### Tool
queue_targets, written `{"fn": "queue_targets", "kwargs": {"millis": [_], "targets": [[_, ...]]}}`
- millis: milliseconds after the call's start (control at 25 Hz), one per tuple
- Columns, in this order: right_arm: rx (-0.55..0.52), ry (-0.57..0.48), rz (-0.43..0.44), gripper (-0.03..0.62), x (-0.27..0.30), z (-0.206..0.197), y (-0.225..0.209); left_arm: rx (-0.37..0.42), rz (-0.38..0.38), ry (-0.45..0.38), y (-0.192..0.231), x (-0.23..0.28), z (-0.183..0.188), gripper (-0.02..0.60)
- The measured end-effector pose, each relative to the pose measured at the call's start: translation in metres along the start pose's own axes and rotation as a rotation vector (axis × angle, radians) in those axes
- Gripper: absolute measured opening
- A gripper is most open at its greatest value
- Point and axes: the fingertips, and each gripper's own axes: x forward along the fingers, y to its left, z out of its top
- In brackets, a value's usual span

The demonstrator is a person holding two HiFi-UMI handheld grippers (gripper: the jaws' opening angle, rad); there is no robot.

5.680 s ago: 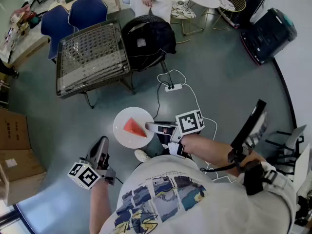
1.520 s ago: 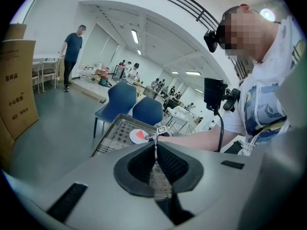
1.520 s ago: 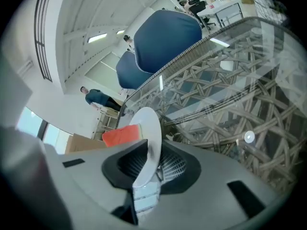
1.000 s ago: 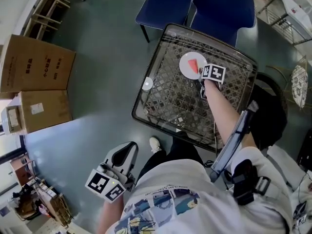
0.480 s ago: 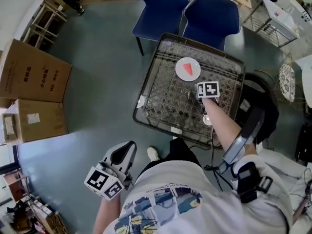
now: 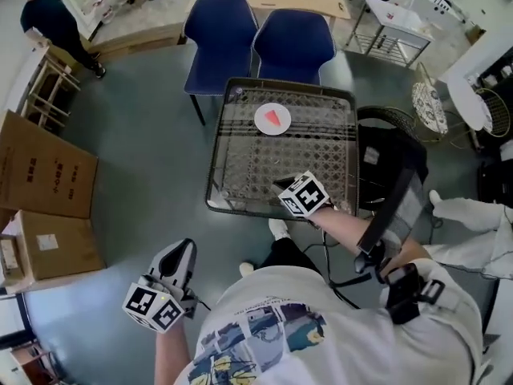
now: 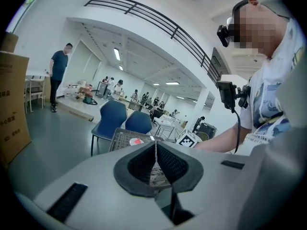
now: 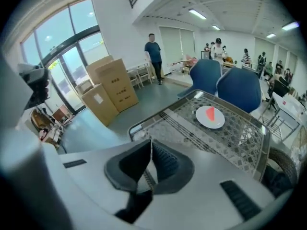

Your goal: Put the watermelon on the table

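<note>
**Watermelon on its plate on the table; both claws pressed together and empty**

Head view. We list one wire-mesh table (image 6: 240, 175) at centre frame. On its far part lies a white plate (image 6: 261, 123), and on the plate a red watermelon (image 6: 277, 118) wedge. The right gripper (image 6: 300, 192) is held over the table's near edge, well apart from the plate. The left gripper (image 6: 181, 255) hangs low at lower left, above the grey floor. Two blue chairs (image 6: 220, 22) stand beyond the table at top centre, and cardboard boxes (image 6: 44, 175) are at the left edge.

Left gripper view. We note the left gripper (image 7: 155, 156) with its ribbed pads (image 7: 169, 161) closed against each other, nothing between them. Past them, mid-frame, the table (image 7: 123, 137) shows small, with the plate (image 7: 136, 142) on it and the chairs (image 7: 112, 119) behind.

Right gripper view. We note the right gripper (image 8: 150, 163) with its pads (image 8: 164, 161) meeting at the tips, holding nothing. The watermelon (image 8: 211, 113) rests on the plate (image 8: 202, 121) at right of centre, on the table (image 8: 240, 140), well clear of the claw. The boxes (image 8: 110, 90) stand at left of frame.
</note>
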Motion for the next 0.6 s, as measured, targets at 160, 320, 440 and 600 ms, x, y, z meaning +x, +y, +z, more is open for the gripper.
{"fn": "queue_targets", "kwargs": {"millis": [160,320,440,600], "targets": [[-0.091,-0.057,0.036,0.018,-0.035,0.002,0.068,0.014,-0.02,0.005,-0.001,-0.023,-0.01,0.02],[-0.146,-0.122,0.053,0.015,-0.065,0.005,0.122,0.023,-0.064,0.012,-0.015,-0.036,-0.025,0.02],[-0.197,-0.16,0.071,0.014,-0.085,0.008,0.157,0.032,-0.098,0.015,-0.027,-0.041,-0.033,0.02],[-0.277,-0.188,0.079,0.012,-0.108,0.015,0.189,0.041,-0.136,0.017,-0.039,-0.042,-0.037,0.02]]}}
